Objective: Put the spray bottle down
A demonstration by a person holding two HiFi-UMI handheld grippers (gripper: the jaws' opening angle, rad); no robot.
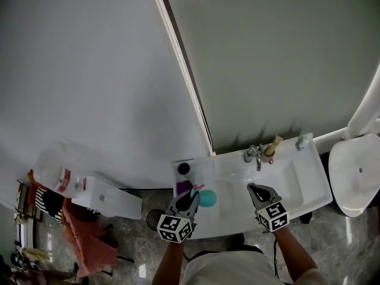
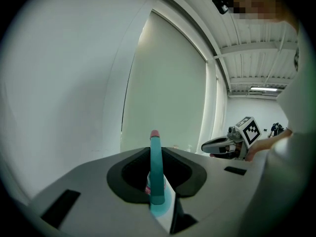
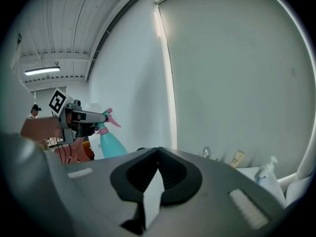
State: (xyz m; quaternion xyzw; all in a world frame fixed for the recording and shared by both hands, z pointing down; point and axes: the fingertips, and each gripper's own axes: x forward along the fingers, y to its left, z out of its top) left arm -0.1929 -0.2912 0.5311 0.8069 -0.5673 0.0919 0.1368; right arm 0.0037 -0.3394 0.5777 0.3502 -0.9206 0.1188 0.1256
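Note:
A teal spray bottle (image 1: 208,198) with a pink nozzle hangs over the left end of the white sink (image 1: 297,177). My left gripper (image 1: 193,196) is shut on its neck. In the left gripper view the bottle's teal head (image 2: 156,167) stands upright between the jaws. The right gripper view shows the bottle (image 3: 111,143) from the side, held up by that gripper. My right gripper (image 1: 256,189) hovers over the basin, in front of the tap (image 1: 256,155). Its jaws (image 3: 158,149) meet at the tips with nothing between them.
On the sink's back rim stand a tube (image 1: 273,146) and a pump bottle (image 1: 303,141); a dark-capped purple bottle (image 1: 184,171) stands at its left end. A toilet (image 1: 356,177) is at the right. At the left are a white box (image 1: 113,198), a clear jug (image 1: 56,171) and an orange cloth (image 1: 86,236).

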